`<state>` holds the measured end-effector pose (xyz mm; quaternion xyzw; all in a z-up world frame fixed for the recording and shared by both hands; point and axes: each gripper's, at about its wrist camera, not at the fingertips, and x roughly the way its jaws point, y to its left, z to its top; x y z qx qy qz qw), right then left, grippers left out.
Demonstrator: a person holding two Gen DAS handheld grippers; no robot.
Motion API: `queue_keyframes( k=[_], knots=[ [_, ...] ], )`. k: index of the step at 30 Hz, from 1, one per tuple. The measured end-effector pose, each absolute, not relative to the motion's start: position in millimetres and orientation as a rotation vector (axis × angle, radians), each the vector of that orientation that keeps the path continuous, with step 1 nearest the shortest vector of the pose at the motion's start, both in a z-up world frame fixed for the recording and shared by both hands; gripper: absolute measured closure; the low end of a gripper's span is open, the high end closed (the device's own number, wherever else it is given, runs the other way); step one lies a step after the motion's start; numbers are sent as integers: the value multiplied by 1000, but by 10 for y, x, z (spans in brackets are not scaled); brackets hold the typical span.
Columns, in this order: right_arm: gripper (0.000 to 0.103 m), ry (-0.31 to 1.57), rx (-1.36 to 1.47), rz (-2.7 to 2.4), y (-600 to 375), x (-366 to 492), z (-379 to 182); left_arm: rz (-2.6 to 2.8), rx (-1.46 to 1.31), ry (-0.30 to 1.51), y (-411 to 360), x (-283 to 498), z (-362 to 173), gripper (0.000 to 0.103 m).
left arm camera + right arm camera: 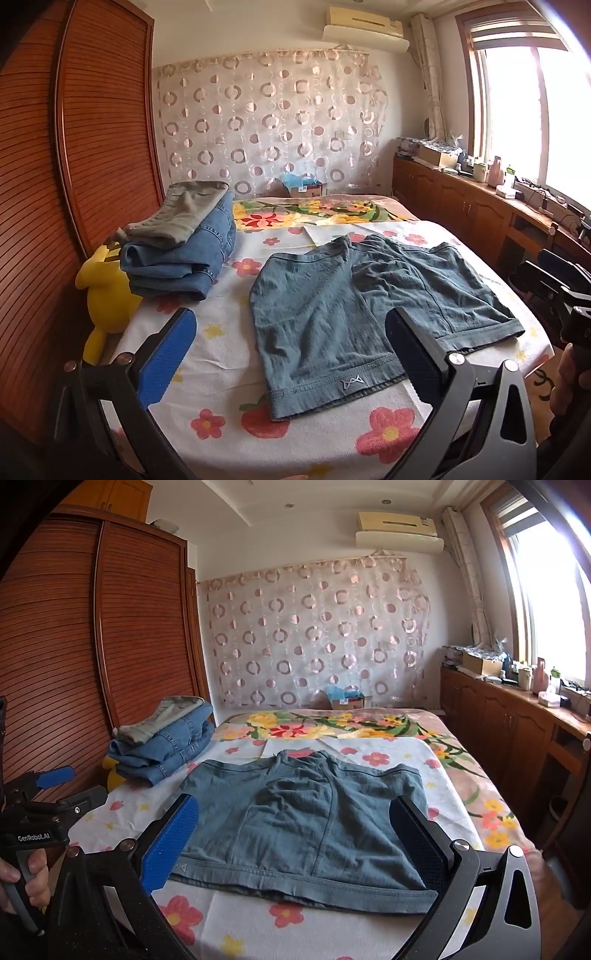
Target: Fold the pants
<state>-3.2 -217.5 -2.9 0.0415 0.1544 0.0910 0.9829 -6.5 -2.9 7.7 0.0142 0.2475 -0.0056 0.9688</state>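
The left gripper, black-framed with blue ribbed pads, stood with its jaws spread wide and nothing between them, hovering over the near edge of the bed; the right gripper, of the same make, was likewise spread wide and empty, and a hand gripped the left tool's handle at the edge of the right wrist view. One pair of grey-blue cotton shorts lay flat and unfolded on the white flower-printed sheet, hems towards the cameras, both legs side by side; the right gripper's jaws framed the shorts from above without touching them. To the left, near the wardrobe, rested one stack of two folded garments: blue denim jeans below, olive-grey trousers on top; just beside it sat one yellow plush toy, partly hidden by the stack. Behind ran a brown louvred wooden wardrobe, a sheer curtain with pink circles, one cream air conditioner, and a low wooden cabinet under the window, crowded with small boxes and bottles too small to count; nothing lay on the shorts.
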Motion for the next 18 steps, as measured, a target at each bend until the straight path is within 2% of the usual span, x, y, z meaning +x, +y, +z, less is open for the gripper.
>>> queue_keyframes(
  k=[18],
  knots=[
    [0,311,86,182,-2182,-35,-28,-12,28,499,6,-57,76,0]
  ],
)
